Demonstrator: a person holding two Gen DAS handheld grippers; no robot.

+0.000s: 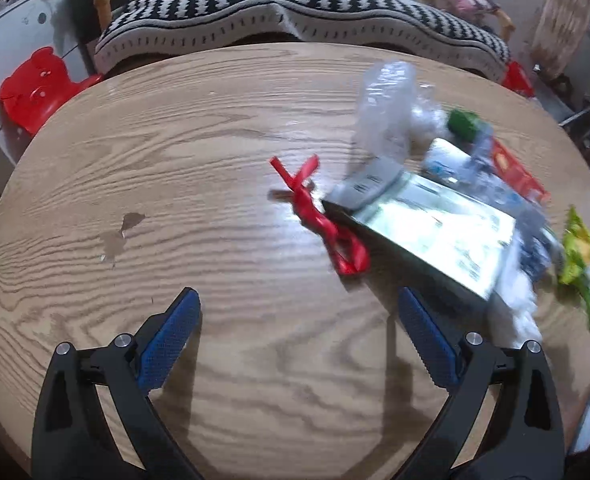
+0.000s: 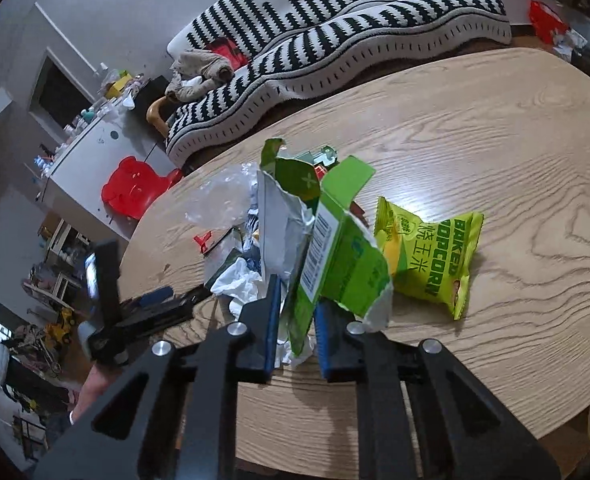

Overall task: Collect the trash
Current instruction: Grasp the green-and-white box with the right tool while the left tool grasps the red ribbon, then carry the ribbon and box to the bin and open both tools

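Note:
My right gripper is shut on a torn green carton, which stands up between the blue pads with crumpled white paper just behind it. A yellow-green popcorn bag lies on the table to the right of the carton. My left gripper is open over bare wood with nothing between its fingers. Ahead of it lies a red ribbon, touching a flat shiny box. Behind the box is a clear plastic bag among more wrappers.
The round wooden table carries the litter heap on its right half in the left wrist view. A sofa with a black-and-white striped cover runs behind the table. A red bear-shaped stool stands by a white cabinet at the left.

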